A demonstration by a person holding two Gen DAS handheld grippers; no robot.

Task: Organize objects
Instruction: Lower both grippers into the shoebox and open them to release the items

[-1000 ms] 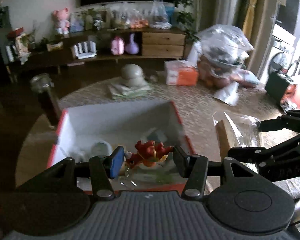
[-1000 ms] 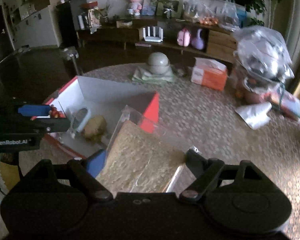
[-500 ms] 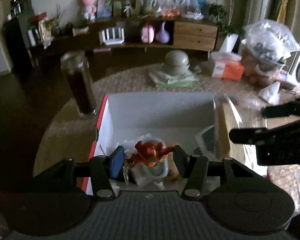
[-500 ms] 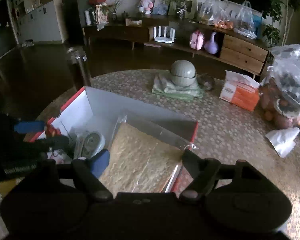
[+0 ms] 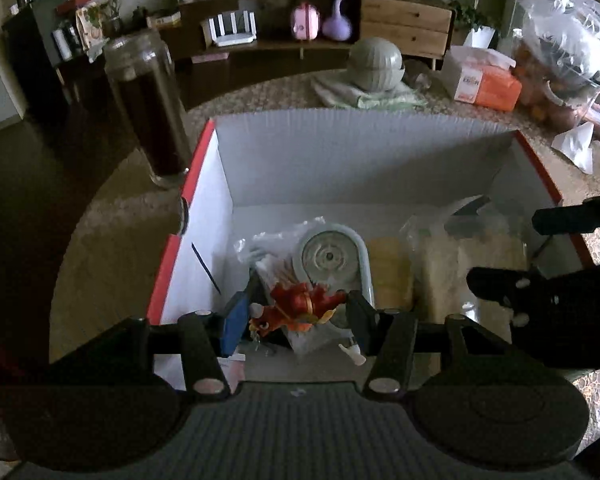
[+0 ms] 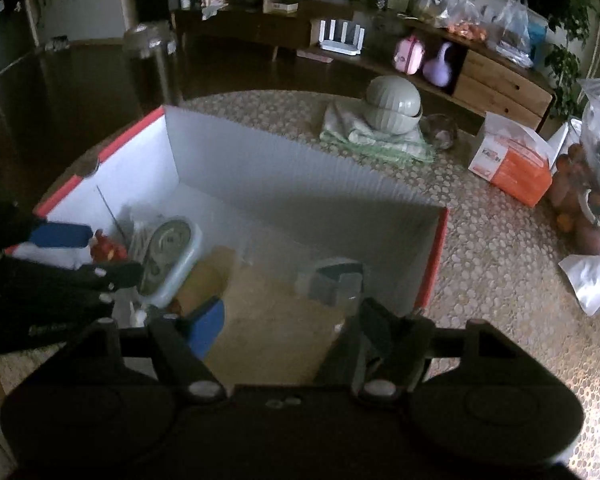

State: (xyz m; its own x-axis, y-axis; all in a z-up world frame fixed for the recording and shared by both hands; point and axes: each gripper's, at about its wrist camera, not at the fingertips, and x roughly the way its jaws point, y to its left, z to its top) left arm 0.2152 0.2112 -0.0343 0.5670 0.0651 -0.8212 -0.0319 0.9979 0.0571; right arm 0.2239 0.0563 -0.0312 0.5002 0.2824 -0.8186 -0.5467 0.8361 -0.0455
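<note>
Both grippers have come down from above the desk [image 6: 500, 240] into the red-edged white box [image 5: 340, 152], which was farther off 1 second ago. The left gripper [image 5: 296, 316] pinches 1 red toy figure [image 5: 296, 308] between its 2 fingers, low over the box's left end, as it did before. The right gripper [image 6: 288, 320] straddles 1 clear bag of tan flat pieces [image 6: 276, 320], which earlier hung over the box's rim and now lies inside on the right; its jaws are closing, and whether the pads press the bag cannot be told through the blur.

Also in the box: 1 pale round-faced device [image 5: 328, 260] and 1 bag of cotton swabs [image 5: 276, 268].

On the desk stand 1 dark jar [image 5: 148, 108], 1 green lidded bowl [image 5: 376, 64] on a folded cloth [image 5: 368, 96], and 1 orange tissue pack [image 5: 484, 80] with red lettering too small to read.
</note>
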